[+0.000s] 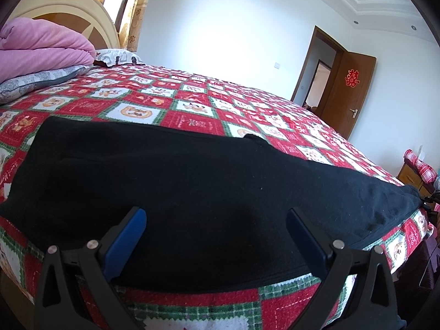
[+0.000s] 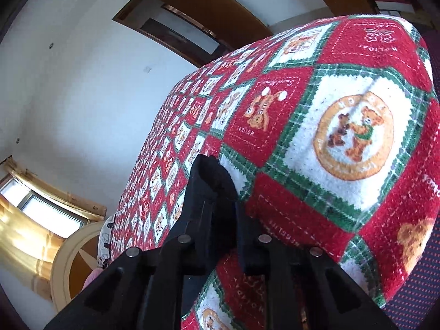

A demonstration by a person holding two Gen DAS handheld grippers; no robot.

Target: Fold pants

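Black pants [image 1: 192, 181] lie flat across the near side of the bed, stretching from the left to the right edge in the left wrist view. My left gripper [image 1: 216, 220] is open, its blue-padded fingers [image 1: 129, 236] spread just above the pants' near edge, holding nothing. My right gripper [image 2: 220, 189] is shut on a bunched end of the black pants [image 2: 217, 176] at the bed's corner; the view is rolled sideways.
The bed carries a red, green and white patchwork quilt [image 1: 192, 104]. A pink duvet [image 1: 41, 46] and pillows [image 1: 35, 82] lie by the headboard at far left. An open brown door [image 1: 346, 93] stands at the right. A cabinet [image 1: 412, 173] sits beyond the bed's right end.
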